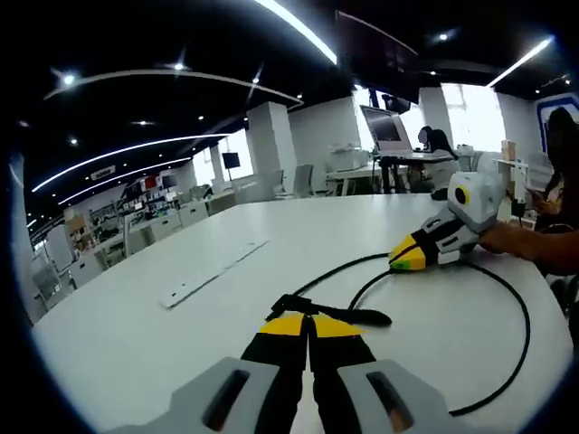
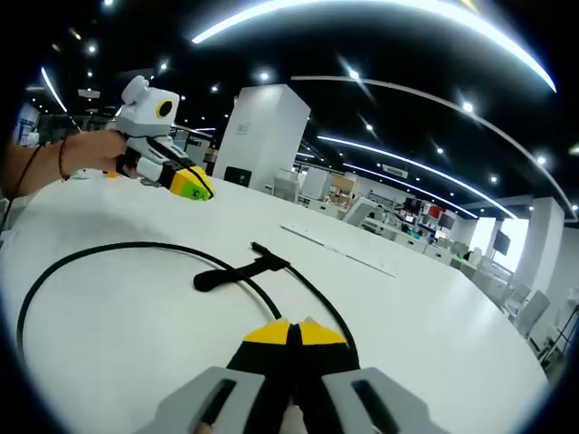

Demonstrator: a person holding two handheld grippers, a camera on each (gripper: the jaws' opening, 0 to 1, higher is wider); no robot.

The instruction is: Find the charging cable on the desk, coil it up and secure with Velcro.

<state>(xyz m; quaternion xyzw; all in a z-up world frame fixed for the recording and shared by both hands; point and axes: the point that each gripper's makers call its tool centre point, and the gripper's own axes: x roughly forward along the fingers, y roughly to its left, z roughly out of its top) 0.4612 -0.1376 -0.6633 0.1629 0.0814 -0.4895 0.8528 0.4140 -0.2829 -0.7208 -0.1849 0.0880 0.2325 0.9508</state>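
A black charging cable (image 1: 520, 344) lies in a wide loop on the white desk (image 1: 136, 344). Its end carries a short black Velcro strap (image 1: 348, 316), also visible lying across the cable (image 2: 226, 273). My right gripper (image 2: 291, 333) is shut on the cable where two strands meet at its yellow tips; from the other side it (image 1: 407, 258) rests low on the desk. My left gripper (image 1: 308, 324) is shut with nothing in it and points at the strap from just short of it. It (image 2: 192, 185) hovers above the desk's far side, held by a hand (image 2: 95, 152).
A long thin white strip (image 1: 213, 271) lies flat on the desk beyond the cable, seen again (image 2: 339, 249) behind the strap. A forearm (image 1: 534, 246) reaches in from the right. Office desks, chairs and a monitor (image 1: 384, 127) stand far behind.
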